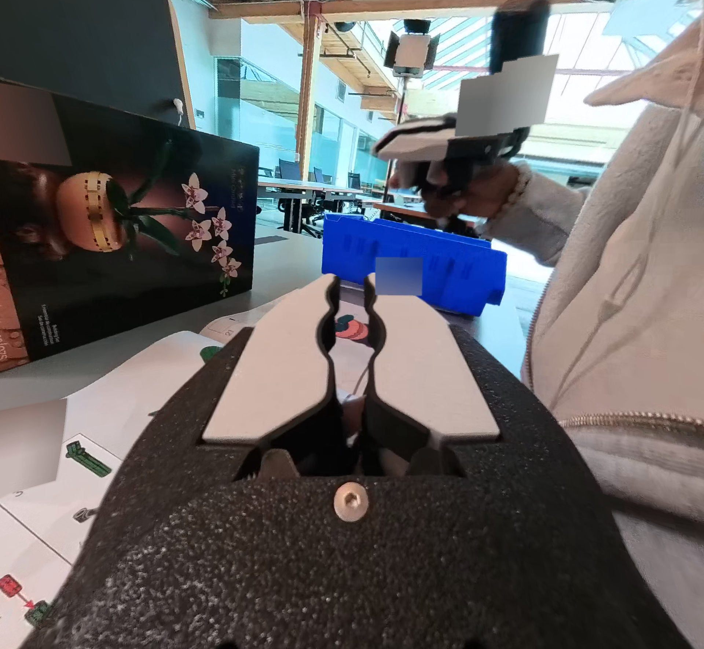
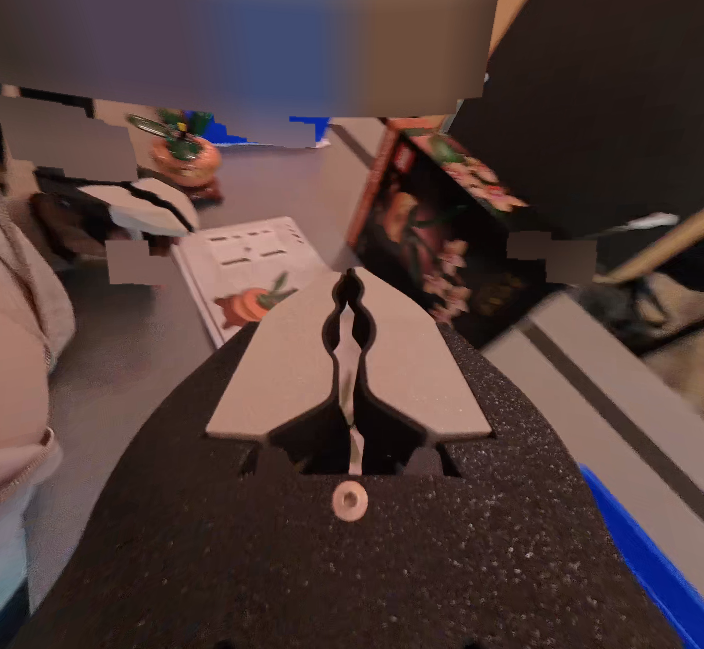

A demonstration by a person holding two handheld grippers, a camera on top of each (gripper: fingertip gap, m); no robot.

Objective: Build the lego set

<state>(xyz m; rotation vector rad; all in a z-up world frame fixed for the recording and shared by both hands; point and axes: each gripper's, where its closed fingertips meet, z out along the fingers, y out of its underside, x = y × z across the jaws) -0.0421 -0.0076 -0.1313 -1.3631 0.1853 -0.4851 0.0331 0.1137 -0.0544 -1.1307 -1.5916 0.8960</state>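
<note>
Sitting on a grey table (image 2: 125,345): instruction booklet (image 2: 247,269) lying open, flower-set box (image 1: 125,234) standing beside it, blue bin (image 1: 411,261) behind. Resting near the bin, a half-built lego pot with green leaves (image 2: 183,154). Hovering with fingers slightly parted and gripping nothing, left gripper (image 1: 351,280). Pressing nearly together, empty, right gripper (image 2: 349,274).

Right claw (image 2: 348,280) closed, empty, above instruction booklet (image 2: 251,269).
</note>
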